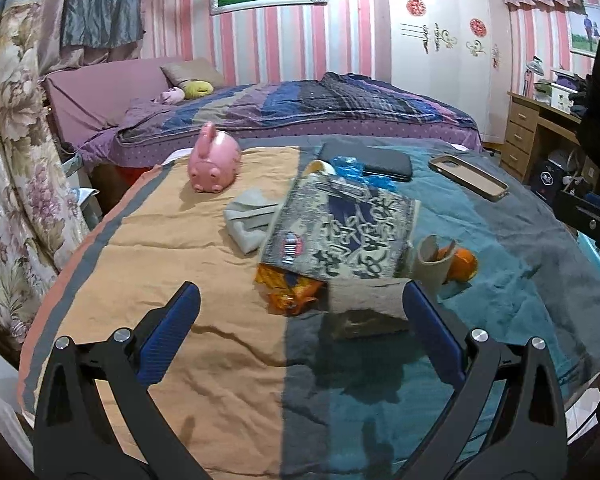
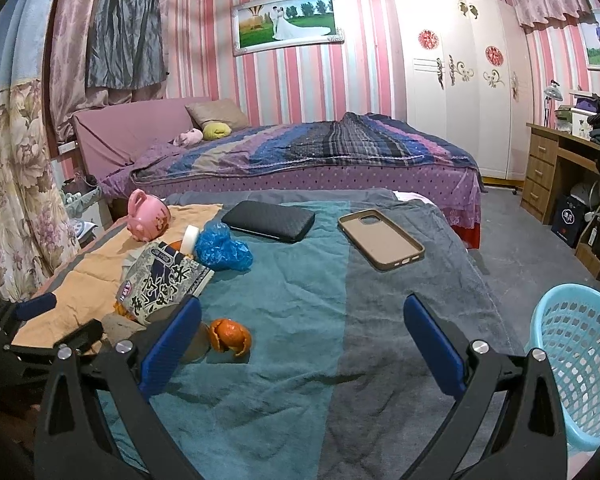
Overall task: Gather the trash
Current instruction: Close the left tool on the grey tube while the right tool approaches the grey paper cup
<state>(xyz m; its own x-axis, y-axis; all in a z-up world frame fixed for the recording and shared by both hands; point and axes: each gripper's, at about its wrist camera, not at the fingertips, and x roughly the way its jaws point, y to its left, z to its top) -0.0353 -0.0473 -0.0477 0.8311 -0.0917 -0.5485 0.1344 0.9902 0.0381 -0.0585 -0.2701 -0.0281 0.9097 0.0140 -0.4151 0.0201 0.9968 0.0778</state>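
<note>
Currently, left gripper (image 1: 300, 304) is fully open and empty; printed snack bag (image 1: 340, 232) lies just ahead, between its fingers.

Readable print is scarce. The snack packet (image 1: 340, 236) at centre table carries large dark Chinese characters across its grey patterned face; strokes are clear, but I cannot read the words with confidence. A small round red-and-blue badge sits at its 7 o'clock corner, lettering too small to make out. From the right wrist view the same packet (image 2: 162, 284) shows the characters tilted.

The dark box (image 2: 568, 220) under the desk, at 3 o'clock, bears a white emblem, not legible. Nothing else can be read.
</note>
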